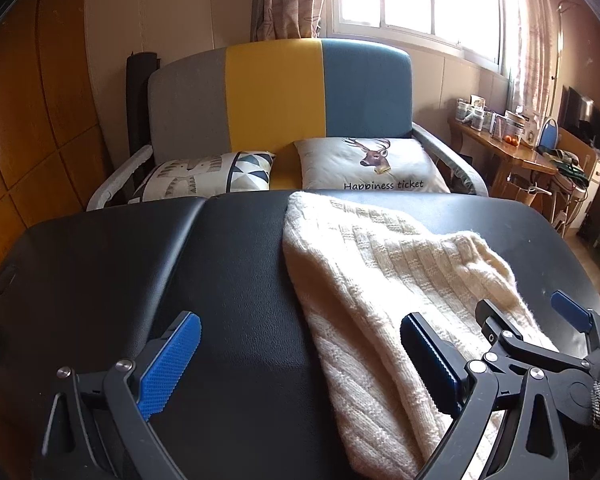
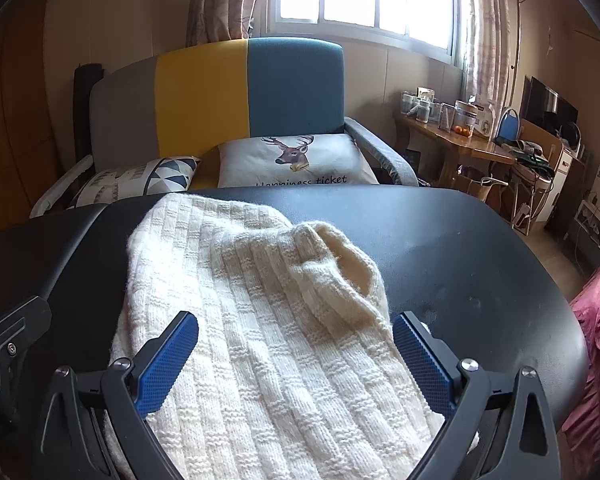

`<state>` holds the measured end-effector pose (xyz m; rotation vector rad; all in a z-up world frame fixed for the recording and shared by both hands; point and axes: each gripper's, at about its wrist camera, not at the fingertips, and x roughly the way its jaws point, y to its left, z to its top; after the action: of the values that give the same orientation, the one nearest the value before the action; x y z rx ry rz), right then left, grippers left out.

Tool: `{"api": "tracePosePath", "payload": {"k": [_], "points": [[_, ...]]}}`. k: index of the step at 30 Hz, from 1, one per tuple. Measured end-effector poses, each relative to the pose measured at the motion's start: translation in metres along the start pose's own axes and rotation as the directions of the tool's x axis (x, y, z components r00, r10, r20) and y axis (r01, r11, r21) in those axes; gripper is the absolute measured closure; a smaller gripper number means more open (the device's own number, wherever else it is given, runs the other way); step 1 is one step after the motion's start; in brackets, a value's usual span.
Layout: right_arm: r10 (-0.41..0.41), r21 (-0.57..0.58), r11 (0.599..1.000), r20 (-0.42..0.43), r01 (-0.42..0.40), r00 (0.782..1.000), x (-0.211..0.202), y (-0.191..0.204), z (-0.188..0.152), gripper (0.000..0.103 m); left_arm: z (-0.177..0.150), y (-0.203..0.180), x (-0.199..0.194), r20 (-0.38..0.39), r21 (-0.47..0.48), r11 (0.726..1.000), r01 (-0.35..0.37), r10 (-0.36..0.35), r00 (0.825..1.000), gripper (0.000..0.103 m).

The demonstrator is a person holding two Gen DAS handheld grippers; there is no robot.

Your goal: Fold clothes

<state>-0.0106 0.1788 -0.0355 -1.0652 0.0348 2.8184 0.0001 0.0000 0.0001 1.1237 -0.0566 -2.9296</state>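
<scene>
Right gripper (image 2: 296, 346) wide above sweater (image 2: 260, 320); left gripper (image 1: 300, 354) straddles its edge.

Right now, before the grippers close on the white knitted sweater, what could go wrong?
1. The sweater is loose knit; the ribbed blue pads may snag or stretch it.
2. A bunched fold lies on top; closing there could catch several layers and spoil the fold.
3. The left gripper and the right gripper, both open, sit close together and could bump over the black table.
</scene>
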Motion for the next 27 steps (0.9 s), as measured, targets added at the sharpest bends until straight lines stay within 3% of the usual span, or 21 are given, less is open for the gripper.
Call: {"api": "tracePosePath", "payload": {"k": [4, 7, 10, 12, 13, 15, 17, 19, 20, 23, 24, 27], "points": [[0.001, -0.004, 1.000, -0.011, -0.001, 1.000, 0.002, -0.001, -0.003, 0.002, 0.000, -0.005, -0.005, 0.005, 0.003, 1.000, 0.007, -0.007, 1.000, 0.002], [0.044, 0.006, 0.999, -0.019, -0.044, 0.999, 0.009, -0.004, -0.009, 0.002, -0.006, -0.007, 0.003, -0.061, 0.011, 0.998, 0.056, -0.055, 0.997, 0.002], [0.173, 0.070, 0.983, -0.030, -0.170, 0.985, 0.003, -0.025, -0.018, 0.002, -0.017, -0.002, 0.018, -0.140, -0.014, 0.976, 0.216, -0.216, 0.966, 0.001], [0.274, 0.141, 0.953, -0.026, -0.268, 0.961, 0.000, -0.044, -0.026, 0.002, -0.030, 0.008, 0.028, -0.175, -0.080, 0.940, 0.332, -0.341, 0.924, 0.001], [0.315, 0.176, 0.935, -0.013, -0.308, 0.949, -0.004, -0.056, -0.029, 0.002, -0.038, 0.013, 0.032, -0.186, -0.122, 0.921, 0.370, -0.388, 0.903, 0.001], [0.391, 0.242, 0.892, 0.013, -0.382, 0.920, -0.011, -0.080, -0.034, 0.002, -0.051, 0.020, 0.041, -0.221, -0.161, 0.913, 0.375, -0.404, 0.888, 0.001], [0.463, 0.317, 0.838, 0.019, -0.445, 0.886, -0.012, -0.107, -0.039, 0.002, -0.064, 0.026, 0.045, -0.232, -0.156, 0.914, 0.374, -0.402, 0.886, 0.001], [0.510, 0.405, 0.783, 0.015, -0.471, 0.860, -0.008, -0.134, -0.047, 0.002, -0.072, 0.033, 0.050, -0.246, -0.188, 0.895, 0.404, -0.441, 0.863, 0.001], [0.529, 0.454, 0.751, 0.019, -0.479, 0.848, -0.006, -0.147, -0.053, 0.002, -0.077, 0.038, 0.050, -0.255, -0.210, 0.883, 0.419, -0.463, 0.849, 0.001], [0.626, 0.576, 0.624, 0.035, -0.528, 0.779, 0.005, -0.171, -0.068, 0.002, -0.091, 0.048, 0.051, -0.259, -0.259, 0.852, 0.455, -0.515, 0.817, 0.001], [0.628, 0.603, 0.599, 0.054, -0.527, 0.776, 0.007, -0.177, -0.074, 0.002, -0.094, 0.050, 0.050, -0.259, -0.260, 0.846, 0.465, -0.526, 0.810, 0.001], [0.650, 0.663, 0.544, 0.054, -0.514, 0.758, 0.019, -0.185, -0.087, 0.002, -0.098, 0.048, 0.048, -0.294, -0.227, 0.870, 0.438, -0.490, 0.821, 0.001]]}}
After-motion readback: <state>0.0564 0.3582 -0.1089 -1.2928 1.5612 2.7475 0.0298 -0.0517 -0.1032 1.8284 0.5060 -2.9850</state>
